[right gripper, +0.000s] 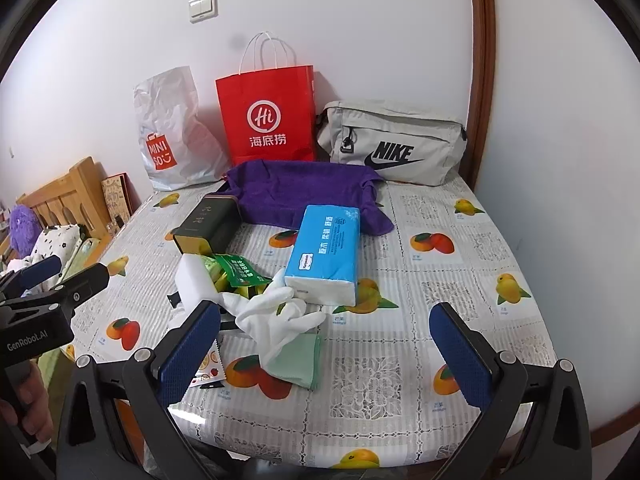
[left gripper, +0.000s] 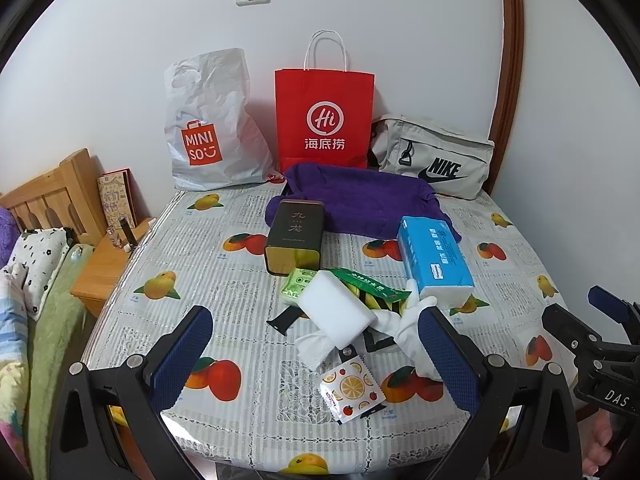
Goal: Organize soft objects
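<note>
Soft things lie heaped in the middle of the table (left gripper: 168, 240), which wears a fruit-print cloth: a white sponge block (left gripper: 340, 312), a pair of white gloves (right gripper: 276, 312), a blue pack of tissues (left gripper: 434, 258) and a purple towel (left gripper: 360, 200) spread behind them. A dark tin box (left gripper: 296, 236) lies on its side just left of the towel, and green snack packets (left gripper: 360, 288) poke out between the sponge and the tissues.

The left gripper (left gripper: 316, 356) has its jaws spread fully wide and grips nothing; the sponge, a small fruit-print packet (left gripper: 350, 386) and part of the gloves lie on the table in the gap between its blue pads, with no contact that can be made out. The right gripper (right gripper: 324, 352) is likewise released, jaws at their widest. A folded pale green cloth (right gripper: 300, 360) and the gloves sit between its fingers, untouched.

Only the right wrist view shows the green cloth, tucked under the gloves. The left wrist view alone gives the fruit-print packet whole and a black strap (left gripper: 286, 316) by the sponge. Against the wall stand a white plastic bag (left gripper: 208, 128), a red paper bag (left gripper: 324, 120) and a grey sports bag (right gripper: 392, 140), seen from both sides. Each view catches the other gripper at its edge.
</note>
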Available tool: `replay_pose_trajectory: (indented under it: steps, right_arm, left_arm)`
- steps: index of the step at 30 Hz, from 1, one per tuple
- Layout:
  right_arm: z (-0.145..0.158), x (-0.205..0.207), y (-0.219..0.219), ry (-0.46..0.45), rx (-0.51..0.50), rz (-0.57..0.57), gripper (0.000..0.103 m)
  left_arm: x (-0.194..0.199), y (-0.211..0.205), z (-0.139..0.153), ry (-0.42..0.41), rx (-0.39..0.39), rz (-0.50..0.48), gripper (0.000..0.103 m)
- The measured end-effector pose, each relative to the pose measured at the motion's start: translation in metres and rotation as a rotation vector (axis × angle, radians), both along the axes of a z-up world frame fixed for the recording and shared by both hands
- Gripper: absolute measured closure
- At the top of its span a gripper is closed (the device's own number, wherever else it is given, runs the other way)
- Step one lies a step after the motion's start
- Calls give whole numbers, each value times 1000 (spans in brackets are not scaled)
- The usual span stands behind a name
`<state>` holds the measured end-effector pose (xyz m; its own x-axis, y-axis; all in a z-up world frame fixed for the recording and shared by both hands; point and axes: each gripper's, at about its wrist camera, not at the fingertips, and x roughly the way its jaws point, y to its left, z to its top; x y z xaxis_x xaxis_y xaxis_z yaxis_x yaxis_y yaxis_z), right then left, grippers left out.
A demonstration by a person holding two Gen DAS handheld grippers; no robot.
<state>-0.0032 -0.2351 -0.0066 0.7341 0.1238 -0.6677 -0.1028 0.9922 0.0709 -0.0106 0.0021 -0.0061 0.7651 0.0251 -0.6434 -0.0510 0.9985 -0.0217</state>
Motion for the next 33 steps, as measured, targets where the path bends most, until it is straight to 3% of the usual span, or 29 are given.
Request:
replay_pose_trajectory:
  steps: [33]
  right_arm:
    - [5,-2,-3,-8,8,-3,0]
  left_arm:
    - [0,-7,2,3,-1,-7,0]
